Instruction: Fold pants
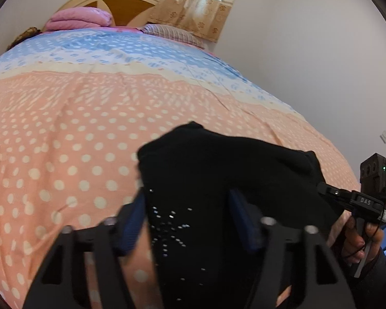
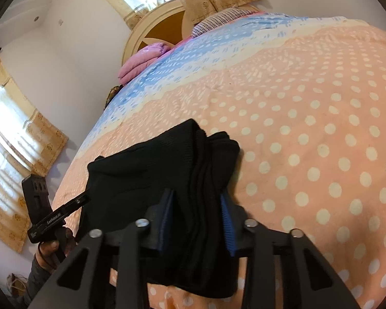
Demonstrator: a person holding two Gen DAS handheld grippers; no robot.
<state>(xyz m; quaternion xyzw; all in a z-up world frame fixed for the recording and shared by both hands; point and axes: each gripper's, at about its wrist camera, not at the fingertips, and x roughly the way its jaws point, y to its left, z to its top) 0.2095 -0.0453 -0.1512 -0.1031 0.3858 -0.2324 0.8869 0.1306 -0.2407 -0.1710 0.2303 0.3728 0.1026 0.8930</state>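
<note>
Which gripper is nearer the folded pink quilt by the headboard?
Left, slightly. Both grippers straddle the black pants at the bed's near end; the folded pink quilt lies far off on the left gripper's side.

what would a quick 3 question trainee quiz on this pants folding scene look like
1. True or false: the black pants lie on a bedspread with white dots.
2. What lies near the headboard? A) a folded pink blanket B) a laptop C) a shoe box
3. Fill in: each gripper's blue pads stand on either side of the ____.

Key:
1. True.
2. A, the pink blanket.
3. Pants: bunched black cloth fills the right gripper between its pads, and the left gripper straddles a part with small sparkly studs.
</note>
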